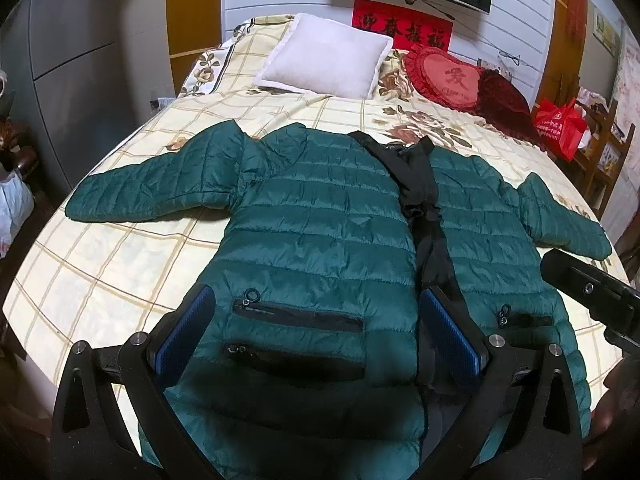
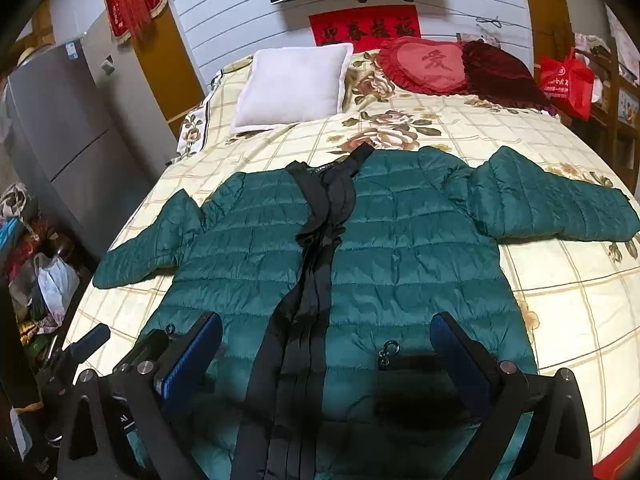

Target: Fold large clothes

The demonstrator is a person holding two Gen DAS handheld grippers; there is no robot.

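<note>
A dark green quilted puffer jacket (image 1: pixel 320 216) (image 2: pixel 400 240) lies flat and face up on the bed, both sleeves spread out to the sides. Its black front placket (image 1: pixel 424 208) (image 2: pixel 320 248) runs down the middle. My left gripper (image 1: pixel 316 320) hovers open over the jacket's lower left panel, above the two zip pockets (image 1: pixel 296 316). My right gripper (image 2: pixel 326 344) hovers open over the lower hem, straddling the placket and a zip pull (image 2: pixel 386 354). Neither gripper holds cloth. The right gripper's body (image 1: pixel 592 296) shows at the right edge of the left wrist view.
The bed (image 1: pixel 120 264) carries a cream checked floral sheet. At its head lie a white pillow (image 1: pixel 326 56), a red heart cushion (image 1: pixel 448 76) and a dark red cushion (image 1: pixel 504 104). A red bag (image 2: pixel 568 80) stands on the right; a grey cabinet (image 2: pixel 60 128) and bags sit on the left.
</note>
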